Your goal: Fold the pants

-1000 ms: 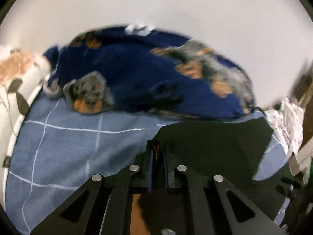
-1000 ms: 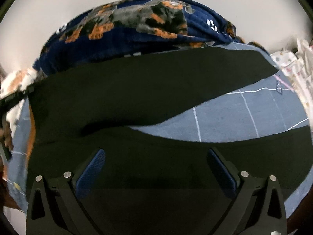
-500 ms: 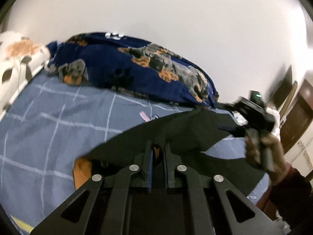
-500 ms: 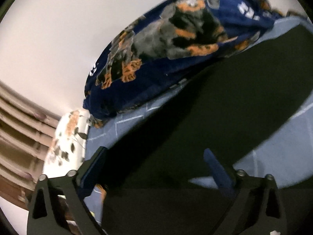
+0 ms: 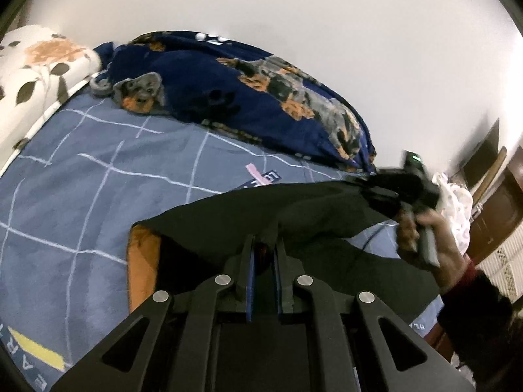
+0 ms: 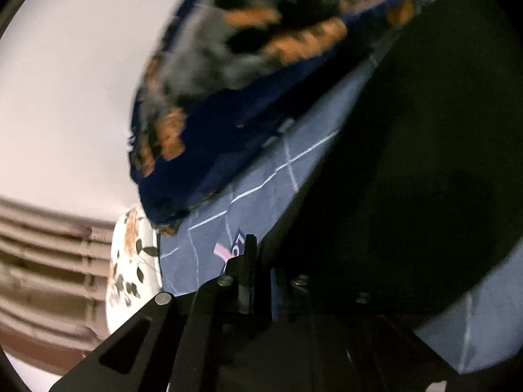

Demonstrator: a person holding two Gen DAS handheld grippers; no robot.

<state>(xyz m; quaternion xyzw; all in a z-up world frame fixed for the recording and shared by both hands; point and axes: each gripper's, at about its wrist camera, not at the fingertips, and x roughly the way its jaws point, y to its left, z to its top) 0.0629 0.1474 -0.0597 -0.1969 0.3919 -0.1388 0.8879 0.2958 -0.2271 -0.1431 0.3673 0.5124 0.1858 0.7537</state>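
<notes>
Black pants (image 5: pixel 327 215) with an orange lining (image 5: pixel 142 261) lie partly lifted over the blue checked bed sheet (image 5: pixel 98 179). My left gripper (image 5: pixel 263 254) is shut on a fold of the black cloth near the orange end. Further right, a hand (image 5: pixel 425 235) holds my right gripper (image 5: pixel 389 189) at the pants' far edge. In the right wrist view the right gripper (image 6: pixel 261 261) is closing, nearly together, on the edge of the pants (image 6: pixel 408 163). The black cloth hides its right finger.
A navy dog-print blanket (image 5: pixel 245 98) is heaped along the white wall at the back of the bed. A flowered pillow (image 5: pixel 32 65) lies at the left, white patterned cloth (image 5: pixel 457 209) at the right edge, with dark wooden furniture (image 5: pixel 497 202) behind it.
The right gripper's jaws went from wide open to nearly together on the pants' edge, and its view rolled. The left gripper swung across the bed with the cloth, then held still.
</notes>
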